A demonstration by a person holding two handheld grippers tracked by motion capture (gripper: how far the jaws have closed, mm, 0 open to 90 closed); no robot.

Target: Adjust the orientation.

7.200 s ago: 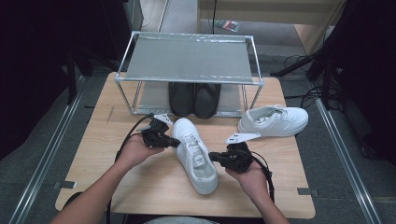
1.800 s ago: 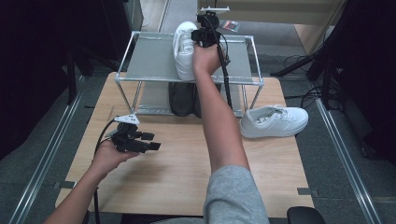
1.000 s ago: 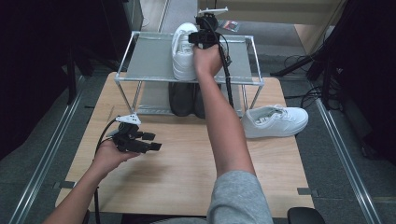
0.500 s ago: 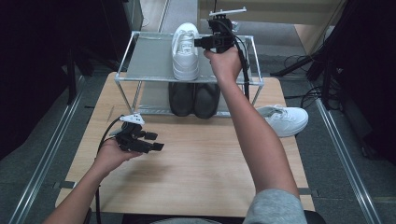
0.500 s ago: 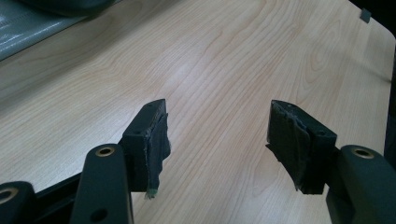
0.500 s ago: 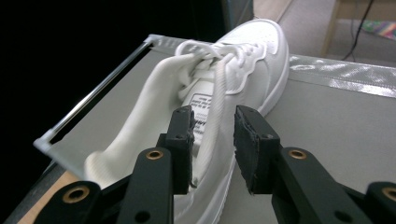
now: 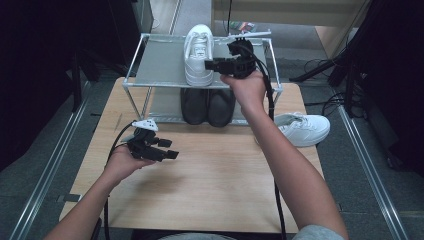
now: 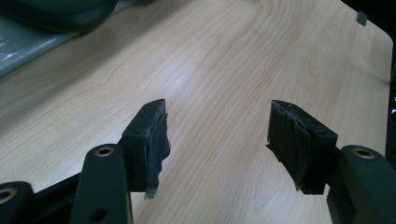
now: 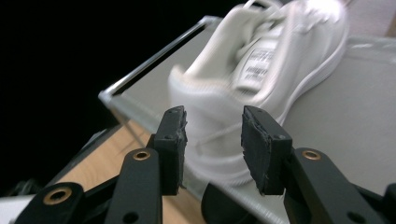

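White shoe [image 7: 198,54] sits on rack [image 7: 155,67] top, near back edge. Right gripper [image 7: 210,64] jaws just opened, clear of heel. Pull straight back, don't nudge shoe. Left gripper [image 7: 172,152] jaws apart, empty.

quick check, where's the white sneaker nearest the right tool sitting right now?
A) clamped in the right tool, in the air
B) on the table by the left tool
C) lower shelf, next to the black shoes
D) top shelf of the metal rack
D: the white sneaker rests on the top shelf of the metal rack, and the right tool sits beside it with its jaws apart, just opened, nothing between them.
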